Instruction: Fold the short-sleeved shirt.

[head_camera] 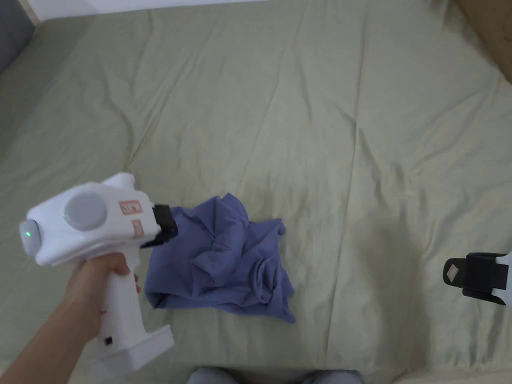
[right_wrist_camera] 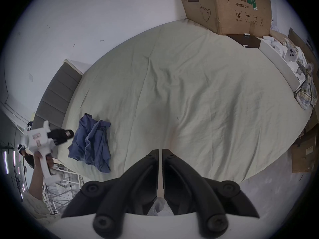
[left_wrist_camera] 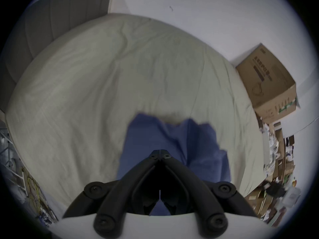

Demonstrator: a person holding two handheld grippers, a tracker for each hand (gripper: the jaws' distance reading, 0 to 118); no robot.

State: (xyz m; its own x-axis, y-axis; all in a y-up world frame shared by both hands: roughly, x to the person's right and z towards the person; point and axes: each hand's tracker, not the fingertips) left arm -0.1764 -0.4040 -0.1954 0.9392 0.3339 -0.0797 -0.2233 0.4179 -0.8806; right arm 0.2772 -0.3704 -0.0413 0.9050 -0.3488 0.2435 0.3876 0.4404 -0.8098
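Crumpled blue shirt [head_camera: 222, 260] on green-sheeted bed [head_camera: 350, 125]

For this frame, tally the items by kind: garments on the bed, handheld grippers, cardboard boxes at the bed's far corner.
Blue shirt, crumpled on the green sheet: 1
Handheld grippers: 2, left gripper and right gripper
Large cardboard box: 1
Total: 4

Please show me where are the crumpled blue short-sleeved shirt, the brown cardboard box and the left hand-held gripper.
crumpled blue short-sleeved shirt [head_camera: 225, 260], head view, on the middle of the bunched cloth.
brown cardboard box [left_wrist_camera: 269, 82], left gripper view, on its broad printed side.
left hand-held gripper [head_camera: 167, 227], head view, at the black jaw tips by the shirt's edge.
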